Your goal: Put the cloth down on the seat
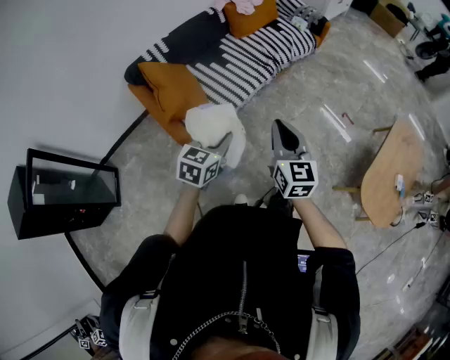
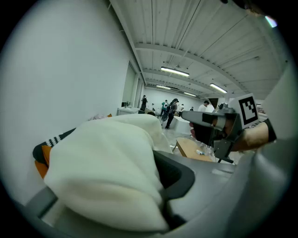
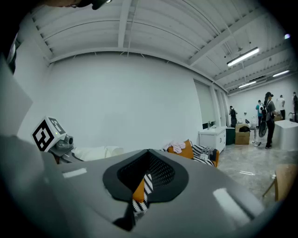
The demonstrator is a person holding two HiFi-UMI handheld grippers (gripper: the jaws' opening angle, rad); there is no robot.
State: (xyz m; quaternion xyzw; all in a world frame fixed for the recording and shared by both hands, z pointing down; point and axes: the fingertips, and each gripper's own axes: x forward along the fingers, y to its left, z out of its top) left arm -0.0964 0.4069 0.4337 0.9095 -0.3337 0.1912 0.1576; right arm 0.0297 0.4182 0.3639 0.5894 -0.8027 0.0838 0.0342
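Observation:
A white fluffy cloth (image 1: 213,125) hangs bunched in my left gripper (image 1: 226,143), whose jaws are shut on it. It sits just above the near end of the seat, a low couch with a black-and-white striped cover (image 1: 247,59) and an orange cushion (image 1: 171,87). In the left gripper view the cloth (image 2: 103,161) fills the space between the jaws and hides most of the seat. My right gripper (image 1: 284,136) is held beside it to the right, over the floor, shut and with nothing in it. Through the right gripper (image 3: 138,188) only a sliver of stripes and orange shows.
A black glass-fronted box (image 1: 62,194) stands by the wall at the left, with a dark cable (image 1: 118,143) curving across the floor. A wooden table (image 1: 394,173) is at the right. Pink fabric (image 1: 244,5) lies on a far orange cushion. Several people stand far off (image 2: 171,109).

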